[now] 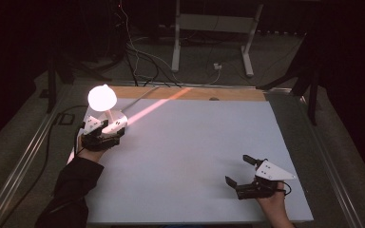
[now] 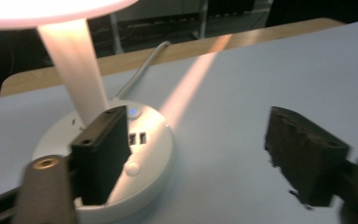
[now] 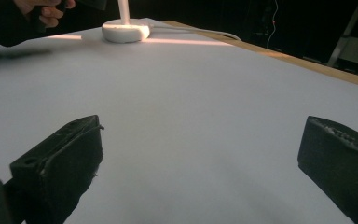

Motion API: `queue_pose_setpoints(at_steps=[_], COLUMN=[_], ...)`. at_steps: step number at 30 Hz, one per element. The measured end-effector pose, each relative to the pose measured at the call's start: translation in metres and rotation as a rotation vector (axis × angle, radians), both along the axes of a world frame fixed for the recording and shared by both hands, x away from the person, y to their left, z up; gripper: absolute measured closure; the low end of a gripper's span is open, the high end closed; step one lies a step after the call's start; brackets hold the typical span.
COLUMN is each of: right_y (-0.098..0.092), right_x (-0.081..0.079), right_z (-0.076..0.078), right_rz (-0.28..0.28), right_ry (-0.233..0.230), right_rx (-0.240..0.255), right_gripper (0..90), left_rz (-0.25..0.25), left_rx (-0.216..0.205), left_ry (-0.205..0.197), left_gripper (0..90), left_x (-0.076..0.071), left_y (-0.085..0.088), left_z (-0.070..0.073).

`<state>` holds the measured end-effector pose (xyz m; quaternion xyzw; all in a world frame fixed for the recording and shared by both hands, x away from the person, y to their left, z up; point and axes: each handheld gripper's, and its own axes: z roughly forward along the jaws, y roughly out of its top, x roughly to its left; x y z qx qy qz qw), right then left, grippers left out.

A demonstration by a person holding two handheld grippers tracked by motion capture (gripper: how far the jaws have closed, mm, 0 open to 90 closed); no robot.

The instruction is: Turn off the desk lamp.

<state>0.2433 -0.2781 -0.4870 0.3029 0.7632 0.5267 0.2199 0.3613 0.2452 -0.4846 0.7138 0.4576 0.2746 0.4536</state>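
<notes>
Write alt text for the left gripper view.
A lit white desk lamp stands on a pale table, its round base carrying a blue light and small buttons. The left gripper is open, one black jaw over the base, the other above bare table.

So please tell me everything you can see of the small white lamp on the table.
The lamp is lit: its round shade glows pinkish white. A slanted white stem joins it to a round white base, smooth like plastic, with a small blue light, two slots and a round button on top. It stands at the table's far left corner, and a white cable runs off behind. One jaw of the left tongs hangs over the base; whether it touches is unclear.
</notes>
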Motion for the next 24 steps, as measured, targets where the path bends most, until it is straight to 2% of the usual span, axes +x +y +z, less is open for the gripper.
queue_pose_setpoints(at_steps=[2,4,7,12,16,22,24], right_y=[0.000,0.000,0.000,0.000,0.000,0.000,0.001], right_x=[0.000,0.001,0.000,0.001,0.001,0.001,0.001], right_z=[0.000,0.000,0.000,0.000,-0.001,-0.001,-0.001], right_rz=[0.001,0.000,0.001,0.001,0.001,0.000,0.002], right_ry=[0.000,0.001,0.002,0.006,0.006,0.007,0.007], right_rx=[-0.003,-0.001,-0.002,0.003,0.002,0.002,-0.001], right_gripper=[0.0,0.0,0.0,0.0,0.0,0.0,0.0], left_rz=[0.015,0.053,0.092,0.121,0.127,0.124,0.128], left_rx=[0.016,0.046,0.060,0.079,0.078,0.106,0.112], left_ry=[0.001,0.008,0.017,0.023,0.026,0.046,0.048], left_gripper=[36.4,43.7,53.3,67.2,70.8,86.9,88.6], left_x=[0.002,0.005,0.008,0.012,0.014,0.019,0.021], left_y=[0.002,0.003,0.005,0.008,0.009,0.012,0.012], left_z=[-0.003,-0.006,-0.008,-0.012,-0.014,-0.020,-0.022])
